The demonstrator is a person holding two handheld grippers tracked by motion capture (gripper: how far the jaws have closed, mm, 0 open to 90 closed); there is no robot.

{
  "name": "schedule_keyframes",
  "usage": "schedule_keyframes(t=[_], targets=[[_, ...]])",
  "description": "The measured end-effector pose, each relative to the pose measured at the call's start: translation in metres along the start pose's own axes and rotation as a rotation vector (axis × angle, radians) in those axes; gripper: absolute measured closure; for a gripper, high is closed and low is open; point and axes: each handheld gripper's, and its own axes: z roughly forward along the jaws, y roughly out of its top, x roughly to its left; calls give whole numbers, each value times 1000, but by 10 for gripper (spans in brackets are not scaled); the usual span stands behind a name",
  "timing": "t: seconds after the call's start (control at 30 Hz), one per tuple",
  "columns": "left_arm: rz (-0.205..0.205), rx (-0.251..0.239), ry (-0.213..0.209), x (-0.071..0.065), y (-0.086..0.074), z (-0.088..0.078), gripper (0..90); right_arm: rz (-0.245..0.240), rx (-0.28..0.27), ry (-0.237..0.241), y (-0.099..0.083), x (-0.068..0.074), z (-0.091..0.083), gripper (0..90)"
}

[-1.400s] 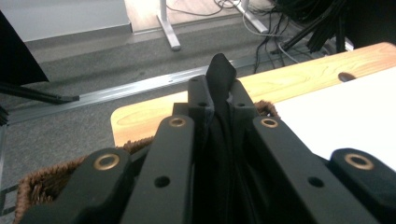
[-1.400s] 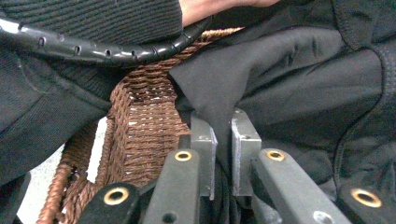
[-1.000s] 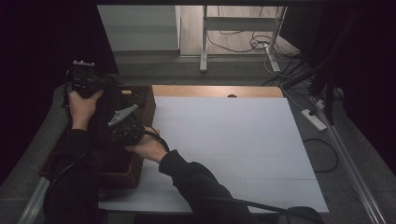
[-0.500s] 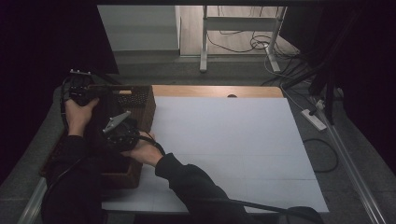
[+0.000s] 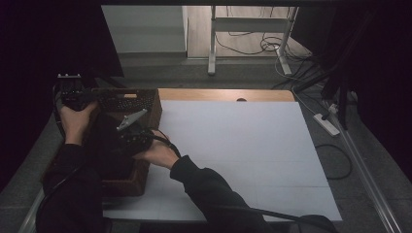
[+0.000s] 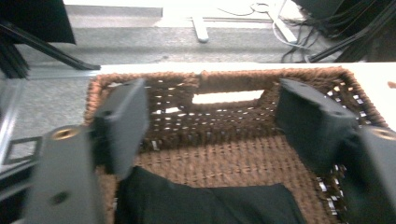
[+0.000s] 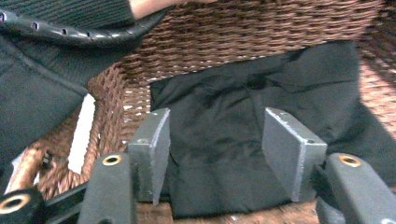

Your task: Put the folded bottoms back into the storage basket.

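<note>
**Black cloth lying in the wicker basket, both sets of jaws spread wide**

Black jaws on your right gripper [image 7: 215, 154] are standing wide apart with nothing between them, hanging just over the black cloth [image 7: 261, 121] and pointing down into it. The cloth is lying folded and creased on the floor of the brown wicker basket [image 7: 261, 23], whose woven wall is rising behind it. In the right gripper view your other sleeve [image 7: 42, 79] and a black cable [image 7: 79, 33] are crossing the upper left corner.

Your left gripper [image 6: 210, 121] is also holding its jaws fully parted, empty, aiming along the inside of the basket [image 6: 224, 93] towards the far wall with its handle slot [image 6: 228, 97]. The near edge of the cloth [image 6: 205, 203] is showing below and between the jaws, not touching them.

From the high view, you are holding the left gripper [image 5: 73, 92] at the basket's far left corner, your left hand [image 5: 77, 119] wrapped around it. Your right hand [image 5: 158, 154] is reaching across from the right side, keeping the right gripper [image 5: 128, 133] over the middle of the basket [image 5: 145, 104]. The basket is sitting at the left edge of the table, partly on the white sheet [image 5: 243, 145] covering most of the wooden top [image 5: 223, 94]. A power strip [image 5: 326, 124] is lying on the grey floor beyond the table's right side.
</note>
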Motion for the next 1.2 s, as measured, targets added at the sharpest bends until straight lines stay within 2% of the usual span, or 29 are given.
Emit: schedule_keyframes(t=[0.1, 0.17, 0.2, 0.3, 0.37, 0.43, 0.47, 0.53, 0.63, 0.73, 0.8, 0.83, 0.9, 0.97, 1.03, 1.13, 1.2], targets=[[-20, -17, -79, -1, -4, 1, 154, 6, 3, -15, 0, -4, -14, 355], [-39, -12, -128, -1, -6, 3, 111, 10, 16, -31, -1, -7, -25, 292], [-48, -9, -166, -2, -8, 5, 93, 16, 17, -40, -1, -8, -29, 259], [-62, -12, -232, -4, -13, 12, 70, 24, 24, -72, -4, -13, -46, 187], [-65, 11, -274, -7, -16, 20, 44, 46, 31, -94, -6, -17, -55, 116], [-56, 46, -275, -12, -18, 27, 41, 58, 62, -131, -10, -21, -64, 25], [-42, 69, -267, -16, -19, 31, 40, 56, 77, -143, -11, -22, -67, 8], [0, 123, -230, -27, -20, 39, 47, 61, 88, -161, -16, -25, -75, 0], [66, 185, -196, -39, -23, 48, 101, 94, 74, -159, -25, -31, -89, 0], [91, 246, -206, -47, -29, 61, 149, 108, 71, -173, -32, -34, -102, 0], [114, 304, -202, -51, -35, 70, 174, 111, 69, -183, -36, -36, -111, 0], [137, 343, -197, -54, -39, 76, 188, 111, 67, -188, -37, -36, -114, 0], [170, 401, -194, -59, -45, 84, 268, 123, 54, -194, -41, -38, -125, 0], [198, 450, -204, -64, -49, 92, 320, 127, 52, -198, -45, -39, -133, 0], [232, 493, -194, -68, -52, 98, 350, 132, 48, -202, -49, -41, -141, 0], [236, 537, -197, -70, -55, 104, 376, 150, 38, -215, -59, -43, -153, 0], [261, 580, -179, -74, -59, 109, 385, 155, 35, -224, -65, -45, -160, 0]])
